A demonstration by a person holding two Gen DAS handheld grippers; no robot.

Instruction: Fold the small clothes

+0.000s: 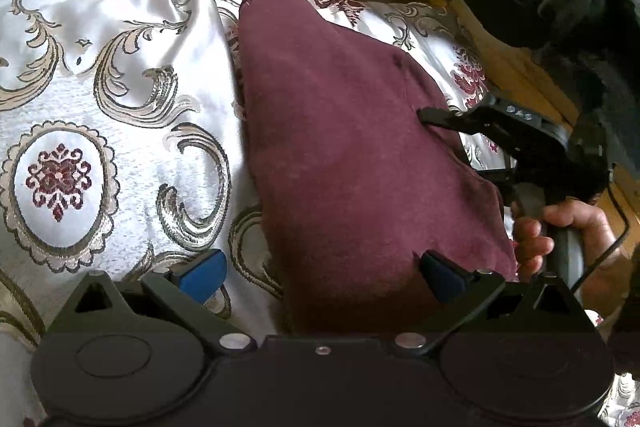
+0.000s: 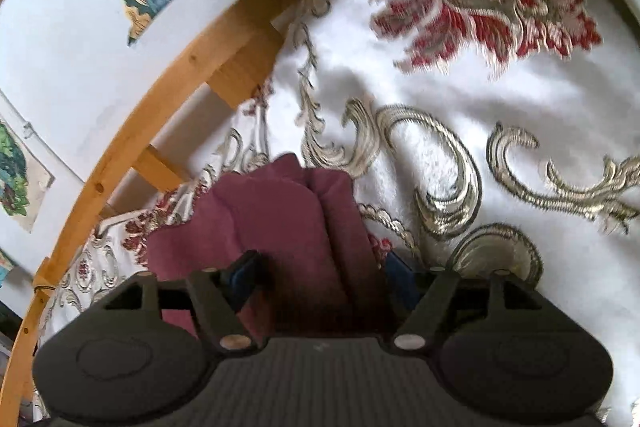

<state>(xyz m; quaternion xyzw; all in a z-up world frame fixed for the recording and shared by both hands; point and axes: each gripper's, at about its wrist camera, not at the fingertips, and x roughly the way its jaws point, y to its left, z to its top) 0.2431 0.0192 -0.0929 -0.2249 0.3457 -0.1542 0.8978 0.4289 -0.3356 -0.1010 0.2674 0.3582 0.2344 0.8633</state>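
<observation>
Brocade bedspread [image 1: 120, 99] carries maroon garment [image 1: 340, 147] — partly folded; both hand-held grippers — left [image 1: 320, 271], right [image 2: 320, 275] — spread, straddling cloth; further folding left.

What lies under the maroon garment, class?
The maroon garment rests on a white bedspread with embroidered scrolls and red motifs. What is directly beneath it is covered; only the surrounding spread shows.

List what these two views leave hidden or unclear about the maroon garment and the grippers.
- Maroon garment: left wrist view, near end hidden behind the left hand-held gripper; garment type unclear.
- Right hand-held gripper: right wrist view, pad contact with the cloth lost in shadow.
- Bedspread: right wrist view, pattern blurred.
</observation>
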